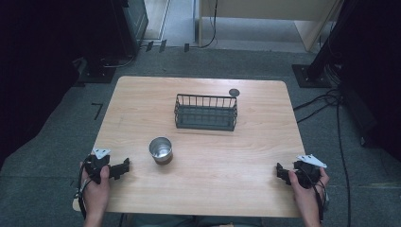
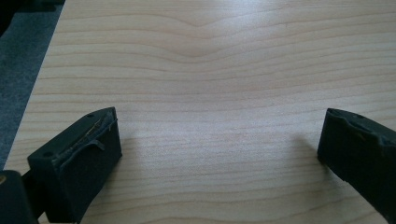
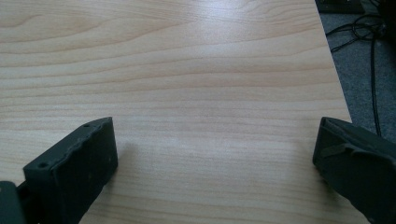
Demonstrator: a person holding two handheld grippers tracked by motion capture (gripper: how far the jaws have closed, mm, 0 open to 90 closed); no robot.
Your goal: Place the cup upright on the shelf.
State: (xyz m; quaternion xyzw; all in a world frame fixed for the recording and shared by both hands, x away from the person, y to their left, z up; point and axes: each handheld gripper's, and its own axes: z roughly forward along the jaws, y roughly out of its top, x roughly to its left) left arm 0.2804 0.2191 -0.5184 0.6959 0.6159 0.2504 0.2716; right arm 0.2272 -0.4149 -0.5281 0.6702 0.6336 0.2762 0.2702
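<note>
Grippers rest at your near table [image 1: 203, 189] corners: left gripper [image 1: 124, 166] and right gripper [image 1: 280, 171], both with jaws spread wide, holding nothing. Metal cup [image 1: 161, 150] stands near your left gripper; wire basket [image 1: 205, 112] sits beyond, mid-table.

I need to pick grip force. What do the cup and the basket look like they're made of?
Cup: looks like bare metal, probably steel, with a shiny silvery rim and inside. Basket: dark wire, likely coated metal, matte, with thin upright bars you can see through.

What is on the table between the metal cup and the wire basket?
Nothing: in the high view, bare table separates the metal cup from the wire basket.
</note>
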